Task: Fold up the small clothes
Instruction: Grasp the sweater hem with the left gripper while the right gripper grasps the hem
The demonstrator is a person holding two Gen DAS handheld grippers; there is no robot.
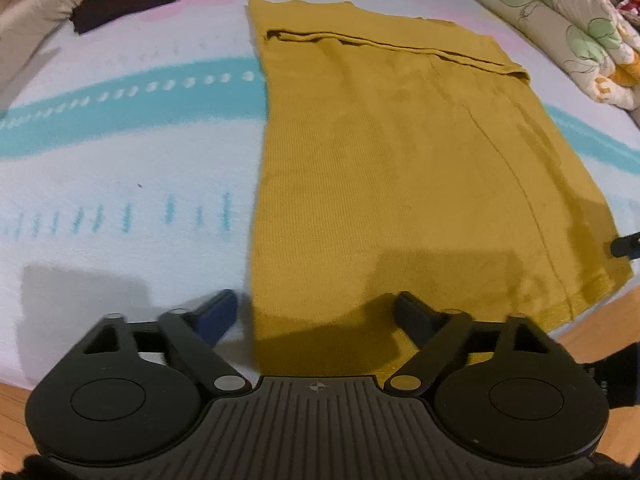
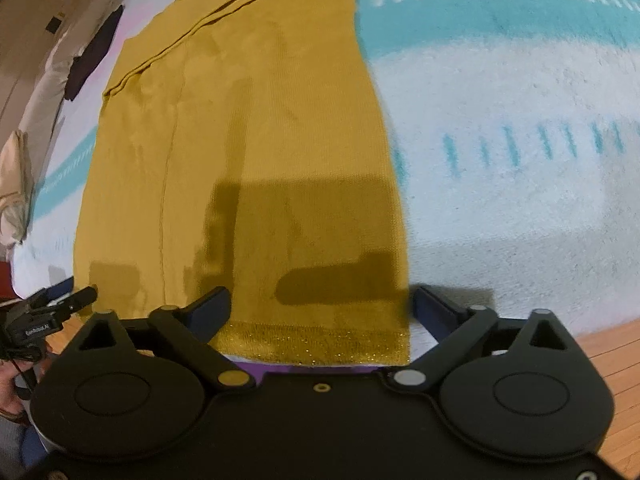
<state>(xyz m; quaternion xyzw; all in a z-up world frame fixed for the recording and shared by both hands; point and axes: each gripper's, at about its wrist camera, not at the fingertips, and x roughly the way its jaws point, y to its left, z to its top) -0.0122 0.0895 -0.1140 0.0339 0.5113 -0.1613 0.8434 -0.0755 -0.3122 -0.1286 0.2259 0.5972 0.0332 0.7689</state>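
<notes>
mustard knit top [image 1: 400, 168] lies on the bed [image 1: 120, 140], sides seemingly folded in; both tongs [image 1: 316, 308] [image 2: 320, 304] wide over hem, final fold left.

The left gripper [image 1: 316, 312] tilts steeply down, jaws apart, one finger [image 1: 218, 312] either side of a cloth [image 1: 400, 168] corner, pads not pressing it; the right gripper [image 2: 320, 308] points steeply down too, jaws wide, straddling the opposite near corner at the hem, pads clear of it; in the right wrist view the left gripper shows at the left edge, a hand [image 2: 10, 392] below it.
</notes>
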